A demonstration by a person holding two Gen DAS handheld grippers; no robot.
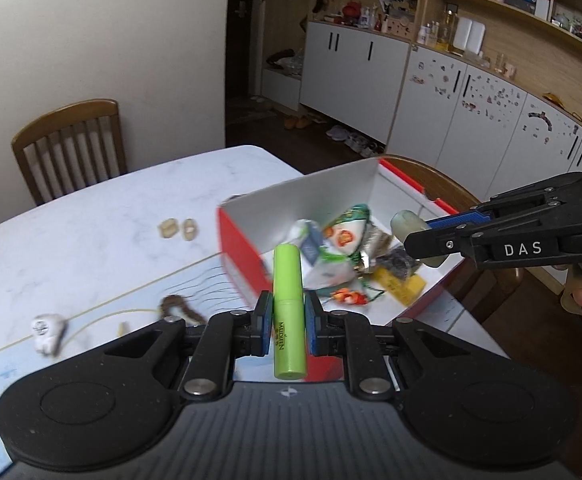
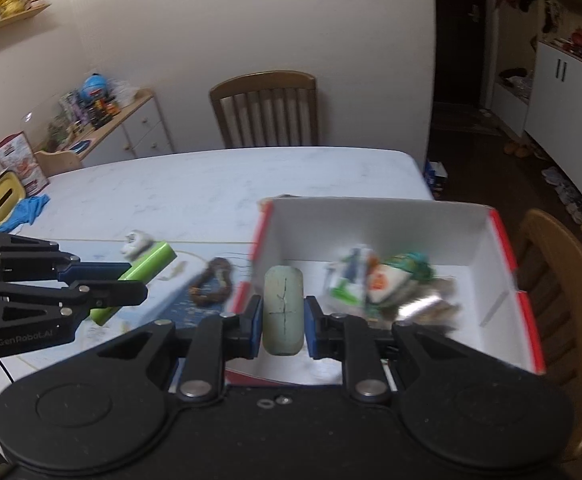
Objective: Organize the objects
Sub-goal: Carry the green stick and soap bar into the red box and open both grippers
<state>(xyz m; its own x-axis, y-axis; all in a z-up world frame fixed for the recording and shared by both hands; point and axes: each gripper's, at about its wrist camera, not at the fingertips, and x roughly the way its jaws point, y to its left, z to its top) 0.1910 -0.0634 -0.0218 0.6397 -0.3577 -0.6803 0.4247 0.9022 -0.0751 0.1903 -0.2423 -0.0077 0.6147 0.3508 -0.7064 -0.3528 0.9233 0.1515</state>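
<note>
Left hand-held gripper [image 1: 287,326] clamps green tube [image 1: 289,312] upright.

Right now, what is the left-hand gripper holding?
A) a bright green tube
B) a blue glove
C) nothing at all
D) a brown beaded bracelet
A: the left gripper is shut on the green tube, pinched upright between its blue pads, while the right gripper grips a pale rounded object over the red and white box.
</note>
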